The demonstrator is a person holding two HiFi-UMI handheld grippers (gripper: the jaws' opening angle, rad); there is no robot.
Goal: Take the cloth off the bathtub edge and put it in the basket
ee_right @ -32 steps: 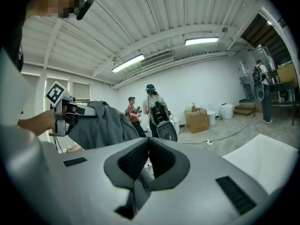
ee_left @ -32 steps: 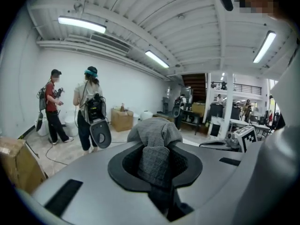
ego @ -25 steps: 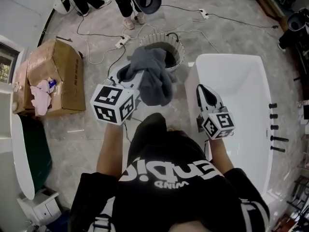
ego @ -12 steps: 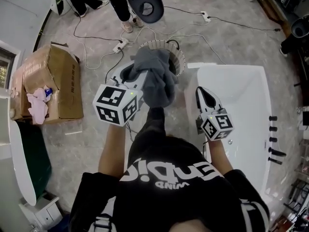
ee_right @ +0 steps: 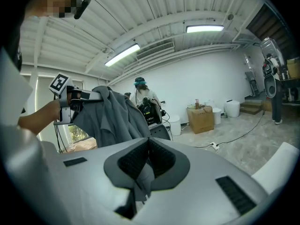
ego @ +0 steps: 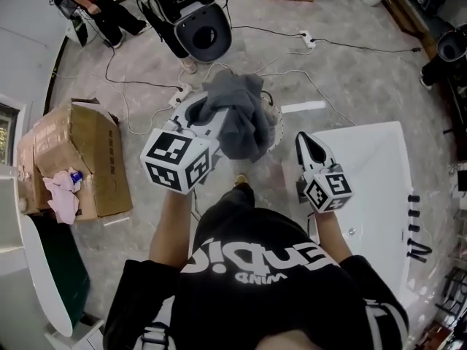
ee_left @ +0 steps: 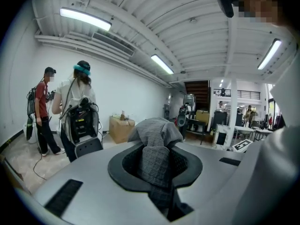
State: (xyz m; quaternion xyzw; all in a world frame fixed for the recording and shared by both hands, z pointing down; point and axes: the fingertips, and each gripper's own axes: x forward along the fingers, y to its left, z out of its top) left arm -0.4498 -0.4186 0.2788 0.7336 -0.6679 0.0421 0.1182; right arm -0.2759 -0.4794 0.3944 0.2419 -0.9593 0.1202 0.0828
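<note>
Grey stone floor (ego: 365, 79) strewn with cables fills the head view, with a white bathtub (ego: 343, 130) at the right edge and an open cardboard box (ego: 73, 152) at the left. A round basket (ego: 276, 119) is seen on the floor just off the tub's far left corner. It is mostly covered in this view by the grey cloth (ego: 237, 115), which is bunched and hanging clear of the tub's edge. The cloth is clamped at its top by the left gripper (ego: 203, 108). The right gripper (ego: 305, 141) is held near the tub's near left edge, well apart from the cloth.

Through the left gripper view, the left gripper (ee_left: 157, 158) is shown with its jaws narrowed onto the cloth (ee_left: 154, 128), a fold of which is pinched between the pads and heaped over their tips. Two standing people (ee_left: 79, 102) and a cardboard box (ee_left: 121, 128) are seen beyond.

Through the right gripper view, the right gripper (ee_right: 149, 146) is shown with its jaws brought together and nothing between them. To the left, the cloth (ee_right: 110, 116) is seen hanging from the left gripper (ee_right: 93, 95). A strip of the bathtub rim (ee_right: 281, 163) shows at the lower right.
</note>
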